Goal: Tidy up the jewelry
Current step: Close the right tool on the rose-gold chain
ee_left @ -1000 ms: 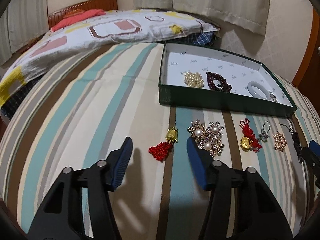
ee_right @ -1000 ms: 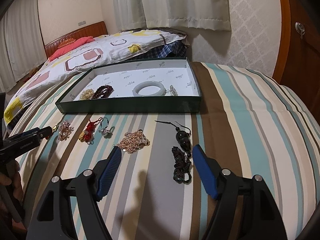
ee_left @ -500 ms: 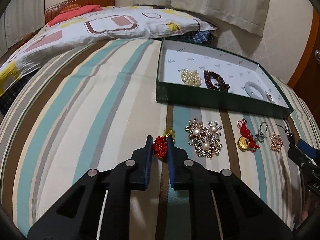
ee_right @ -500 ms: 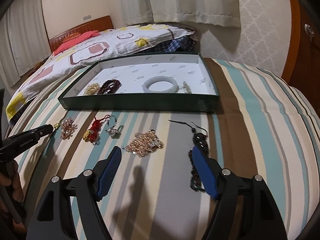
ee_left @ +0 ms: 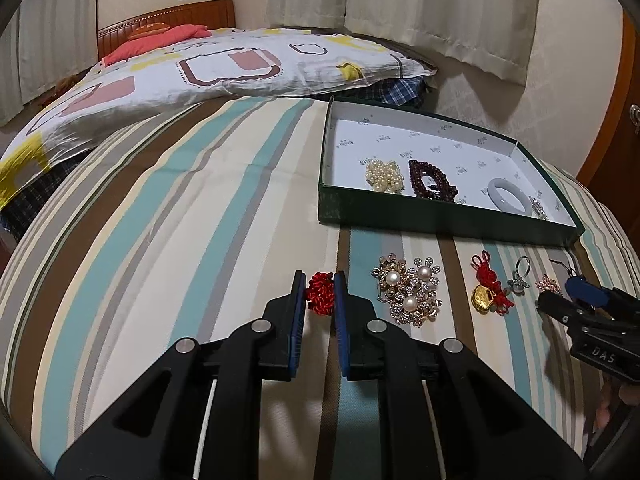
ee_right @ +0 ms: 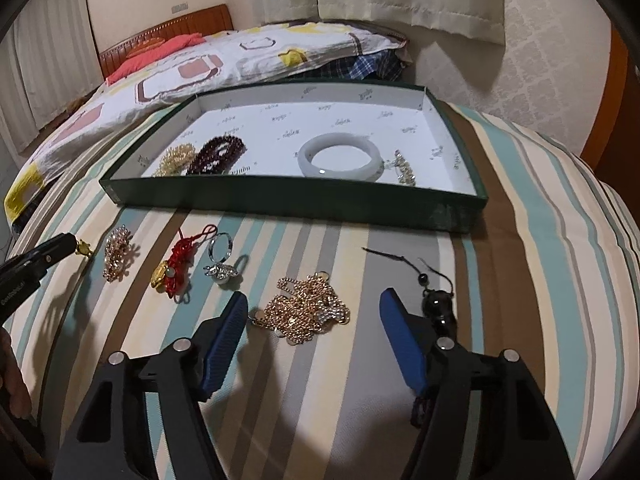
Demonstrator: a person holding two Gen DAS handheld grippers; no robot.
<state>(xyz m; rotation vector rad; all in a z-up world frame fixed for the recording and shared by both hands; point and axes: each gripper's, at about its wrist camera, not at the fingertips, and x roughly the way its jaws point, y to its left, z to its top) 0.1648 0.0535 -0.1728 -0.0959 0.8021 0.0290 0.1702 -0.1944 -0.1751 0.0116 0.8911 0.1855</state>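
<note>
- My left hand-held gripper [ee_left: 320,294] is clamped on the red knot [ee_left: 320,298]; its blue pads press on both sides of the knot.
- The knot lies on the striped bed [ee_left: 180,240], near the front wall of the green box [ee_left: 400,216], a bit left of it.
- In the right wrist view I see a small gold charm [ee_right: 84,247] at the tip of my left hand-held gripper.
- My right hand-held gripper [ee_right: 312,312] has its jaws apart; they have just been closing a little.
- The gold chain [ee_right: 304,308] lies on the bed between these jaws, and the pads do not touch it.
- A black pendant [ee_right: 440,310] with a cord lies just beside the right finger, on its outer side.
- Between the two hand-held grippers lie on the bed a pearl brooch [ee_left: 408,290], a red knot with gold piece [ee_left: 486,292] and a ring [ee_right: 221,246].
- Inside the box I see pearl beads [ee_left: 384,176], dark red beads [ee_left: 430,178], a white bangle [ee_right: 340,156] and a small shiny piece [ee_right: 404,168].
- Behind the box there is a patterned quilt [ee_left: 200,68].
</note>
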